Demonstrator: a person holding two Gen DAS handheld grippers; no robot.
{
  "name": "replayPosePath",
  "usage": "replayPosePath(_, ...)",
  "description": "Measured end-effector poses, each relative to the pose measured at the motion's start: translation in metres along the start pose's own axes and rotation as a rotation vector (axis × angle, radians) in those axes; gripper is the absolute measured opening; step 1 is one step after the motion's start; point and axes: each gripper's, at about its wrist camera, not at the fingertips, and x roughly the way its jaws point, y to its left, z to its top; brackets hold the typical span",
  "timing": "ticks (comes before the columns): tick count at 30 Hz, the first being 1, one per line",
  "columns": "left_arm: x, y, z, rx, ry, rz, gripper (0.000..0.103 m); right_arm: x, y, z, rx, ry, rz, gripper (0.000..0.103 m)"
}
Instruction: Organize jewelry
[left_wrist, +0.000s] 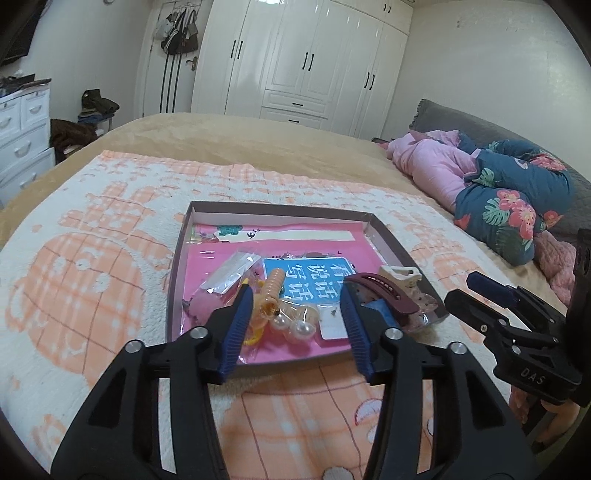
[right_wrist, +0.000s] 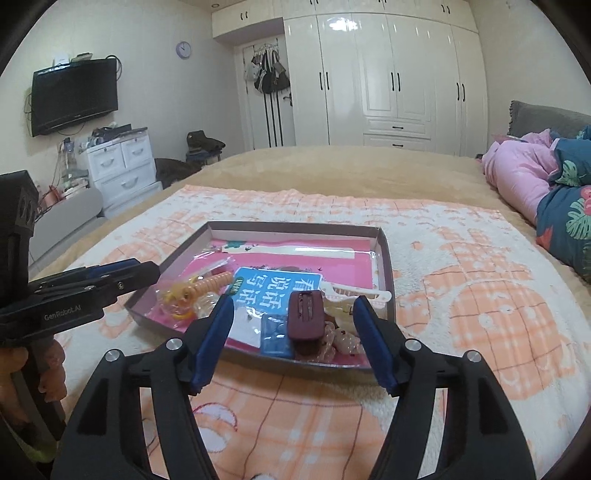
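bed blanket (left_wrist: 92, 280) | shallow tray (right_wrist: 386, 258) holds jewelry, near edge (crowded) | left gripper (left_wrist: 295, 301), right gripper (right_wrist: 293, 314) both spread, empty | risk: maroon hair clip (right_wrist: 304, 319) snags neighbouring pearl earrings (left_wrist: 291, 326)
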Motion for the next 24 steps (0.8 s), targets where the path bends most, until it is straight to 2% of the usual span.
replayPosePath(2, -0.006, -0.002, -0.001, 0.001, -0.005, 0.000, 0.049, -0.008, 0.003, -0.002, -0.002, -0.010, 0.002, 0.070)
replayPosePath(11, -0.037, -0.004, -0.007, -0.005, -0.027, -0.002, 0.067, -0.041, 0.011, -0.011, 0.011, -0.063, 0.007, 0.080)
replayPosePath(19, -0.062, -0.004, -0.017, 0.001, -0.046, -0.004, 0.091, -0.061, 0.011, -0.016, 0.038, -0.083, 0.001, 0.088)
replayPosePath(24, -0.075, -0.006, -0.026, 0.018, -0.058, -0.006, 0.091, -0.069, 0.010, -0.021, 0.065, -0.091, -0.004, 0.093)
